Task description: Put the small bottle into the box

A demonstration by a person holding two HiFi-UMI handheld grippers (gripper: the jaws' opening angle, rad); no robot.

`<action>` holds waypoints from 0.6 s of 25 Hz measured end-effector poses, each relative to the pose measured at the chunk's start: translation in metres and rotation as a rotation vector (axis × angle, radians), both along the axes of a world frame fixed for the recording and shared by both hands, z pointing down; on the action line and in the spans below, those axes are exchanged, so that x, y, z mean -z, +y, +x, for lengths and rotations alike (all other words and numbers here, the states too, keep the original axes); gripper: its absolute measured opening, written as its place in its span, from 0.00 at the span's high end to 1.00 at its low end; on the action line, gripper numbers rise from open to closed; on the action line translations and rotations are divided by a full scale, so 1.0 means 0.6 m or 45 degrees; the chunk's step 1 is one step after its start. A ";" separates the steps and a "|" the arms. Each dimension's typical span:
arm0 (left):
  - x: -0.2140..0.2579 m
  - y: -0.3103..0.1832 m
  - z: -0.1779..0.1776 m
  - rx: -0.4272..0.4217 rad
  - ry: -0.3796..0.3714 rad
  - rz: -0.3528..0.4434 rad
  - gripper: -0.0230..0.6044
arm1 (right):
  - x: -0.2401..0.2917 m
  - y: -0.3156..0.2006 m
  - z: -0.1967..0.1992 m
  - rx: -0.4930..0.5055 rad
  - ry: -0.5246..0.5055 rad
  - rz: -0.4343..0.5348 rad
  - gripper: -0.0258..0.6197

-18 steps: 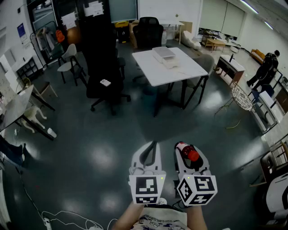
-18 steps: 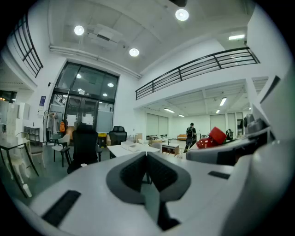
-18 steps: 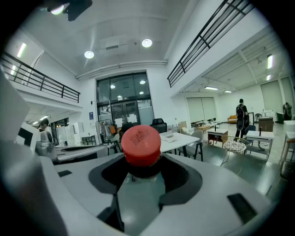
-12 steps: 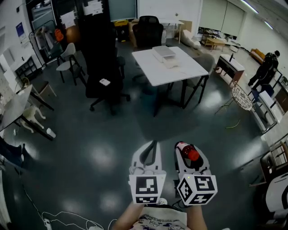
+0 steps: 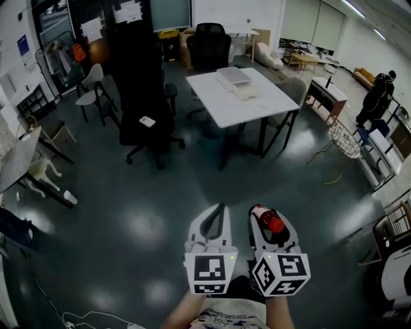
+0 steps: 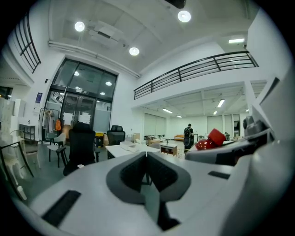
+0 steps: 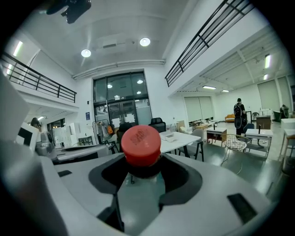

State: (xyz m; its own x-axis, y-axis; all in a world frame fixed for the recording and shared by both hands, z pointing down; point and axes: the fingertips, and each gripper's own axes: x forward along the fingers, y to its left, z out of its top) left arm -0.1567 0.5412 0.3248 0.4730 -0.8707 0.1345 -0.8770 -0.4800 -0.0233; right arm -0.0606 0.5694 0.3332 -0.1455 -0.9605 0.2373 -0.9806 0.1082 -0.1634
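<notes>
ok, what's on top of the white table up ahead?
A white box sits toward the far end of the white table, with a smaller pale item beside it. The inside of the box is not visible from here.

**Q:** How is the hall lit?

**A:** Evenly and brightly from above, by round ceiling lamps [image 6: 133, 51] and strip lights [image 5: 353, 9]. The lamps burn out to white glare. The dark glossy floor [image 5: 96, 257] gives back soft pale patches, and a faint shadow lies under the white table [image 5: 257, 106].

**Q:** And the picture quality?

**A:** The head view bows outward at its edges. Both gripper views are fisheye circles with black corners, and straight railings [image 7: 207, 32] curve. The small bottle [image 7: 138, 193], close to the lens, is soft; the far room is sharper.
</notes>
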 end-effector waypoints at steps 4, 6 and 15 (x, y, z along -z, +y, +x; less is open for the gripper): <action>-0.005 -0.026 -0.003 -0.008 -0.003 -0.016 0.93 | -0.006 -0.018 -0.003 -0.006 -0.004 -0.022 0.61; -0.007 -0.039 0.002 -0.012 -0.002 -0.024 0.93 | -0.008 -0.030 0.004 -0.012 -0.007 -0.033 0.61; -0.026 -0.137 0.035 -0.002 -0.022 -0.050 0.93 | -0.024 -0.138 0.036 0.006 -0.035 -0.055 0.61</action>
State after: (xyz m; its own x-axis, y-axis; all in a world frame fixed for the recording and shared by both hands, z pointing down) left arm -0.1354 0.4592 0.3404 0.4715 -0.8640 0.1766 -0.8760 -0.4820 -0.0195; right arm -0.0387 0.4864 0.3474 -0.1573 -0.9487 0.2742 -0.9751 0.1053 -0.1950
